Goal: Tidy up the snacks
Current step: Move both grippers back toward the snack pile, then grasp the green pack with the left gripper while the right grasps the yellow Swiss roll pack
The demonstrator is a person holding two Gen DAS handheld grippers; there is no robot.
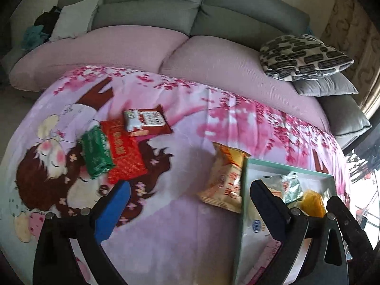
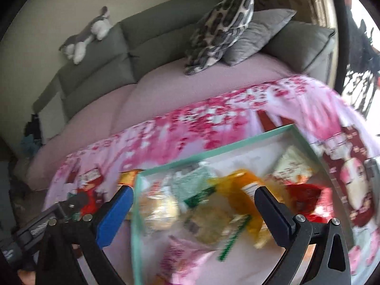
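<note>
The box [image 2: 140, 213] of snacks [image 2: 209, 216] lies under the right claw [image 2: 193, 210]; loose packets [image 1: 118, 147] lie at 11 o'clock of the left claw [image 1: 190, 204]. Both claws gape wide, holding nothing.

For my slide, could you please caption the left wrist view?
Open left gripper above floral blanket; three snack packs left, orange pack beside teal box.

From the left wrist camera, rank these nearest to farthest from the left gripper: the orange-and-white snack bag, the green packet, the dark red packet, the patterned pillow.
Measured from the left gripper:
1. Orange-and-white snack bag, just ahead to the right, against the teal box.
2. Green packet, ahead to the left on the blanket.
3. Dark red packet, beyond the green one.
4. Patterned pillow, far right on the sofa.
</note>
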